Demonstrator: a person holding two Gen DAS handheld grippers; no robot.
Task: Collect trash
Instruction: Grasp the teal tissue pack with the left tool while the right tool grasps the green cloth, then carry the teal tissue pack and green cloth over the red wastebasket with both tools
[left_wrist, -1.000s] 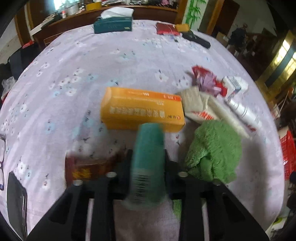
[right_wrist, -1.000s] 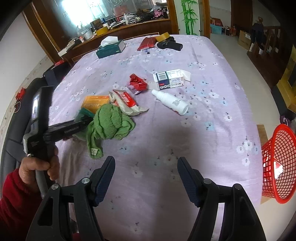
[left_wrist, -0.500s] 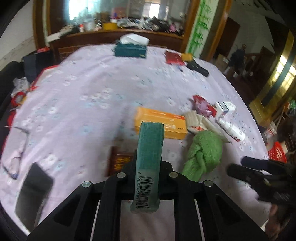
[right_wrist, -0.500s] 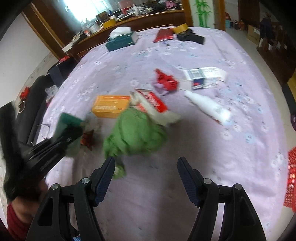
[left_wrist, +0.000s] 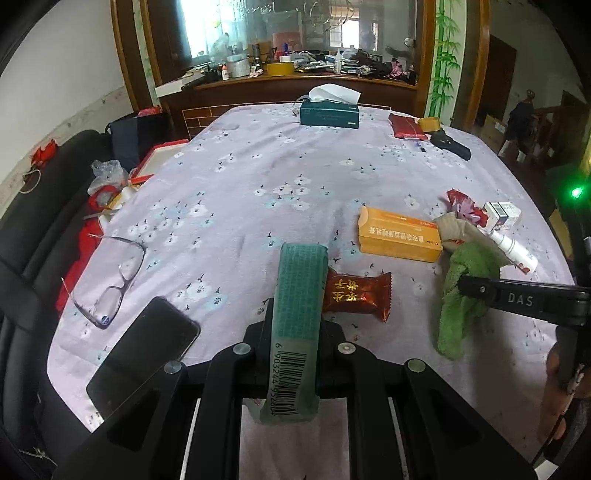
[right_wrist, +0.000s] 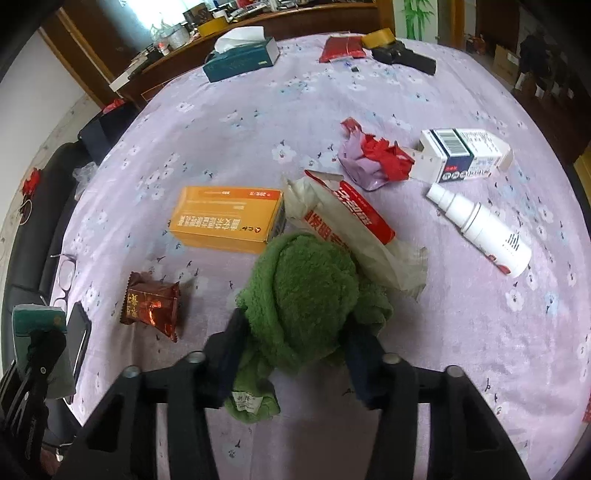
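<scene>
My left gripper (left_wrist: 297, 326) is shut on a teal packet (left_wrist: 301, 295) with a barcode and holds it above the purple flowered tablecloth (left_wrist: 240, 192). In the right wrist view the green cloth (right_wrist: 306, 291) lies bunched between the fingers of my right gripper (right_wrist: 295, 349). Its jaws are closing and both pads touch the cloth's sides. Nearby trash lies loose: a brown-red snack wrapper (right_wrist: 151, 306), an orange box (right_wrist: 225, 218), a white and red bag (right_wrist: 351, 225) and a crumpled red wrapper (right_wrist: 373, 158).
A white carton (right_wrist: 465, 155) and a white spray bottle (right_wrist: 480, 225) lie to the right. A phone (left_wrist: 144, 350) and glasses (left_wrist: 110, 280) sit near the left table edge. A tissue box (left_wrist: 328, 114) stands at the far end. Black chairs (left_wrist: 33, 258) line the left side.
The left gripper has risen and drawn back with the teal packet. The right gripper has come down over the green cloth, and its jaws have narrowed onto it.
</scene>
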